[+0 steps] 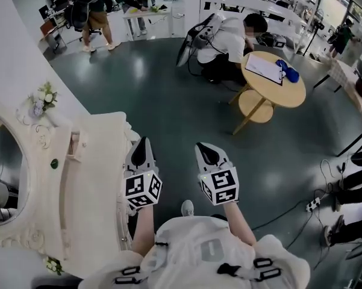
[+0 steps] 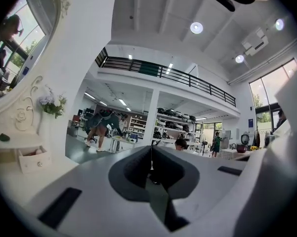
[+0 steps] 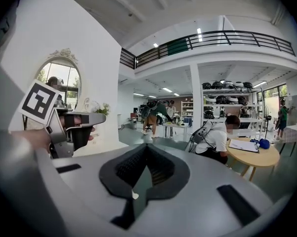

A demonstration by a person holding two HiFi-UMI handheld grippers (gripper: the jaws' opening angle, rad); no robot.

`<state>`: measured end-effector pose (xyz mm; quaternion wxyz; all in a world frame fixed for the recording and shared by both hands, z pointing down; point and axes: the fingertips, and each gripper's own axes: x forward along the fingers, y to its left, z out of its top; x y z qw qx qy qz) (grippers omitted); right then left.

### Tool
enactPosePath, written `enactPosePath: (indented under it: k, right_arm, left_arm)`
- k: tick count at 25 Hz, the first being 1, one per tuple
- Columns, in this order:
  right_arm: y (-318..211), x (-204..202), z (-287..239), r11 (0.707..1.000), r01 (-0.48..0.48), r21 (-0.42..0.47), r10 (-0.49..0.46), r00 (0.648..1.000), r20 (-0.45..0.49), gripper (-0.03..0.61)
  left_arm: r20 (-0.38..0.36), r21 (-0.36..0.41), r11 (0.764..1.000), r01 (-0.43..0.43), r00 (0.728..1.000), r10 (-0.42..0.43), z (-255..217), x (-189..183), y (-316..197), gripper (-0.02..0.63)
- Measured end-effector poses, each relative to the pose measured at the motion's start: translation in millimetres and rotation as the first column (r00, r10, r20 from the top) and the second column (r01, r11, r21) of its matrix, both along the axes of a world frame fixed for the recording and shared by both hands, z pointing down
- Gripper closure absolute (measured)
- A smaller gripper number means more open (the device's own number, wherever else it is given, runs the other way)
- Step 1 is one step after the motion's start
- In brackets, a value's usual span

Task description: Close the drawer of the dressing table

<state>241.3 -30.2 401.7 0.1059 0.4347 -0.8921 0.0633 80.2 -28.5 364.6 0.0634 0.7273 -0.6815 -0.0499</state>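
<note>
The white dressing table (image 1: 96, 179) stands at the left of the head view, its oval mirror (image 1: 6, 173) at the far left. A small drawer (image 2: 33, 158) on its top stands a little way out, with something pinkish inside; in the head view this small drawer (image 1: 74, 148) sits near the table's far end. My left gripper (image 1: 146, 141) is shut and empty, just off the table's front edge and pointing away along it. My right gripper (image 1: 203, 146) floats over the floor beside it, also shut on nothing. In their own views, both the left gripper (image 2: 151, 149) and the right gripper (image 3: 147, 147) have their jaws meeting.
White flowers (image 1: 45, 98) sit at the table's far corner. A round wooden table (image 1: 295, 92) with a clipboard stands ahead to the right, a crouched person (image 1: 229, 41) behind it. Cables and a power strip (image 1: 313, 205) lie on the floor at right. Dark green floor stretches ahead.
</note>
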Motion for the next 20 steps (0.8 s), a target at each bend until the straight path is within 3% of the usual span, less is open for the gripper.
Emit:
enactPosePath:
  k: [6, 11, 17, 20]
  right_arm:
    - [-21.2, -40.4, 1.6, 0.996, 0.088, 0.003, -0.088, 0.996, -0.012, 0.571]
    - [-39.3, -80.1, -1.1, 0.984, 0.18, 0.007, -0.18, 0.984, 0.015, 0.571]
    - [-64.3, -150.1, -6.6, 0.939, 0.343, 0.03, -0.344, 0.938, 0.035, 0.571]
    - [-70.9, -195.2, -14.2, 0.884, 0.465, 0.043, -0.466, 0.884, 0.034, 0.571]
  left_arm:
    - [-0.015, -0.025, 0.991, 0.129, 0.991, -0.129, 12.2, -49.6, -10.1, 0.594]
    - [0.003, -0.015, 0.96, 0.281, 0.96, -0.281, 5.9, -95.6, -0.5, 0.594]
    - [0.006, -0.022, 0.873, 0.488, 0.873, -0.488, 8.3, -163.1, 23.3, 0.594]
    - [-0.001, -0.023, 0.794, 0.608, 0.794, -0.608, 4.0, -195.9, 42.5, 0.594]
